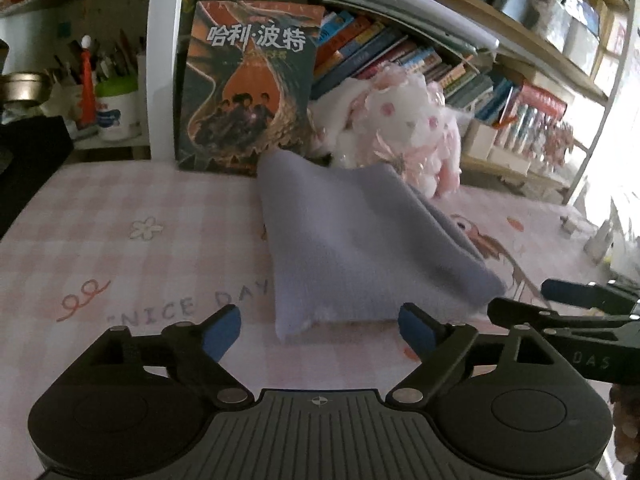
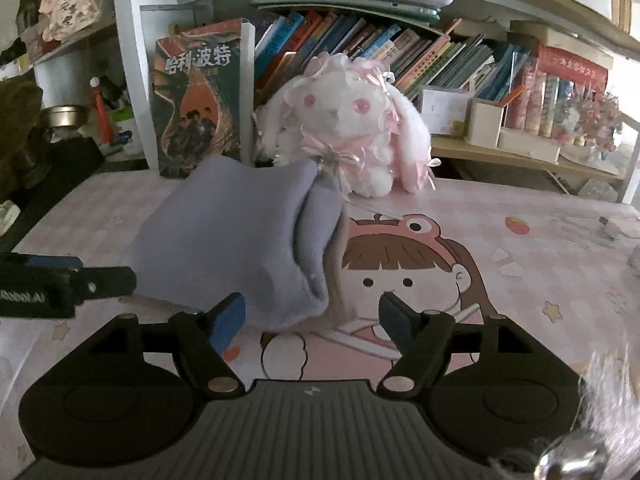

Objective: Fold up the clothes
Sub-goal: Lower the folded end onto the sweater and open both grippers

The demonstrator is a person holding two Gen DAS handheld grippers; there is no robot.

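Each wrist camera sits behind its own claw, left claw (image 1: 320,330) and right claw (image 2: 312,324), looking forward and slightly down across the tabletop (image 1: 120,248) at close range, both views sharing the folded lilac cloth (image 1: 360,240), upright book (image 1: 248,92), plush rabbit (image 2: 352,120) and bookshelf (image 2: 440,56).

I see the lavender fleece garment (image 1: 360,240) folded into a thick, soft rectangle, lying flat on my pink checked table mat (image 1: 120,240). Its far edge sits near the plush rabbit (image 2: 352,128); layered edges show along its right side.
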